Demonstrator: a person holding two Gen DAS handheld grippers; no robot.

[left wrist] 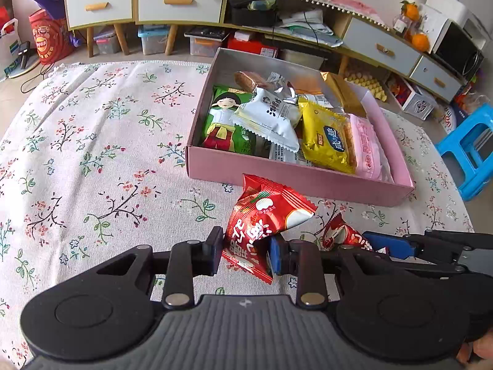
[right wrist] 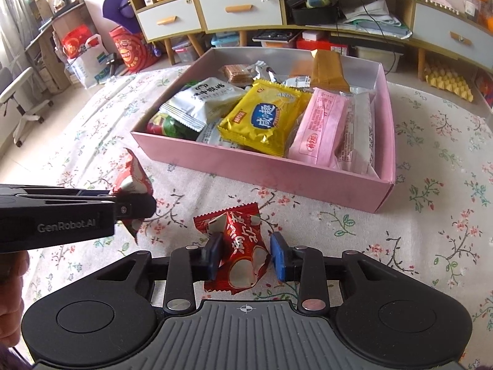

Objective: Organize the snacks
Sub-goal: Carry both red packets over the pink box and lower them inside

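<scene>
In the left wrist view my left gripper (left wrist: 246,254) is shut on a red snack packet (left wrist: 262,215), which stands up from the floral tablecloth. The same gripper (right wrist: 138,205) enters the right wrist view from the left, with its packet (right wrist: 132,178) sticking out above and below the fingers. My right gripper (right wrist: 245,257) is shut on a second red packet (right wrist: 243,246), just above the cloth. Its blue pad and that packet (left wrist: 342,234) show at the right of the left wrist view. Beyond both stands an open pink box (left wrist: 277,182) (right wrist: 246,166) with several snack packets inside.
The floral tablecloth (left wrist: 92,154) covers the table. Behind it a low cabinet (left wrist: 181,0) with drawers has bins on the floor below. A blue stool (left wrist: 471,151) stands right of the table and an office chair (right wrist: 18,101) to the left. A hand (right wrist: 12,293) holds the left gripper.
</scene>
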